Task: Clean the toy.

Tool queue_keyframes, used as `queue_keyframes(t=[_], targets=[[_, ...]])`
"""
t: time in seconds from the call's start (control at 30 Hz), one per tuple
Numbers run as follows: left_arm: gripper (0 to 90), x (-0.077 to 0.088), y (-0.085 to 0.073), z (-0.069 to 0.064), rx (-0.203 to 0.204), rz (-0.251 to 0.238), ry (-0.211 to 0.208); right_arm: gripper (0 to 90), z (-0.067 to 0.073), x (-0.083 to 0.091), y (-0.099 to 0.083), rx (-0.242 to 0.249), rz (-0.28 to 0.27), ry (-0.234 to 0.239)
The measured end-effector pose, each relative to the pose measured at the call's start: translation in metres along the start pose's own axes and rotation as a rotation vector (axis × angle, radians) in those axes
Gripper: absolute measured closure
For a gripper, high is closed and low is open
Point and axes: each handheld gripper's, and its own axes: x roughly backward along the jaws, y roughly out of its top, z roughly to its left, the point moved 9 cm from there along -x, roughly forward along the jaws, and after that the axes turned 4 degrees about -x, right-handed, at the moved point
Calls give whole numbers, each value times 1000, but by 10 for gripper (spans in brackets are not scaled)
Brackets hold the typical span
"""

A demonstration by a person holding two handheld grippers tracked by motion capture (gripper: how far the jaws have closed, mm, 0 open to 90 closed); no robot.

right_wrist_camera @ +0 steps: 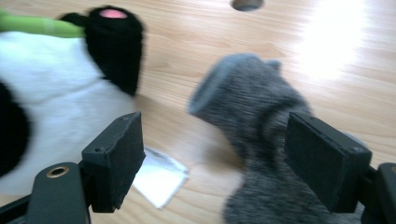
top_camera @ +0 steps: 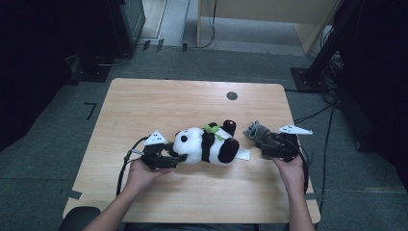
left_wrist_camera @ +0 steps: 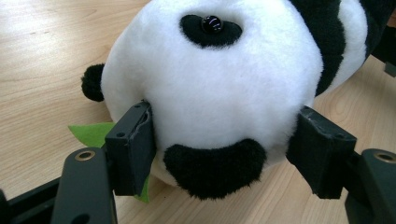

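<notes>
A black-and-white plush panda (top_camera: 207,144) lies on its side in the middle of the wooden table (top_camera: 159,101), with a green felt leaf (top_camera: 211,129) at its neck. My left gripper (top_camera: 178,158) holds its head: in the left gripper view the head (left_wrist_camera: 210,79) sits between the jaws of the left gripper (left_wrist_camera: 222,116), and both pads press into the fur. A grey knitted sock (top_camera: 257,132) lies just right of the panda's feet. My right gripper (right_wrist_camera: 215,123) stands open around the sock (right_wrist_camera: 261,121), its pads off the fabric.
A white fabric tag (top_camera: 243,155) lies on the table by the panda's foot (right_wrist_camera: 114,46). A round cable hole (top_camera: 232,95) sits near the table's far edge. Dark equipment and cables stand on the floor around the table.
</notes>
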Motion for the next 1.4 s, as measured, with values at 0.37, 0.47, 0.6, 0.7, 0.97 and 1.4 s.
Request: queue_keyframes(t=[0.37,0.47,0.6,0.7,0.97,1.4], targets=[[279,0,2,1,0,15,-9,0,54,3,-2,46,-31,167],[277,0,3,2,2,15,-11,0,66,0,-7,74,-10,196],[277,0,3,2,1,16,-12,0,81,-2,-10,105,0,233],[276,-1,3,2,0,14,-11,0,93,-3,-10,135,1,273],[269,-1,3,2,-4,6,-12,0,113,-16,-12,202,6,332],[266,-4,4,4,-4,-8,-9,0,121,-49,-18,273,85,286]])
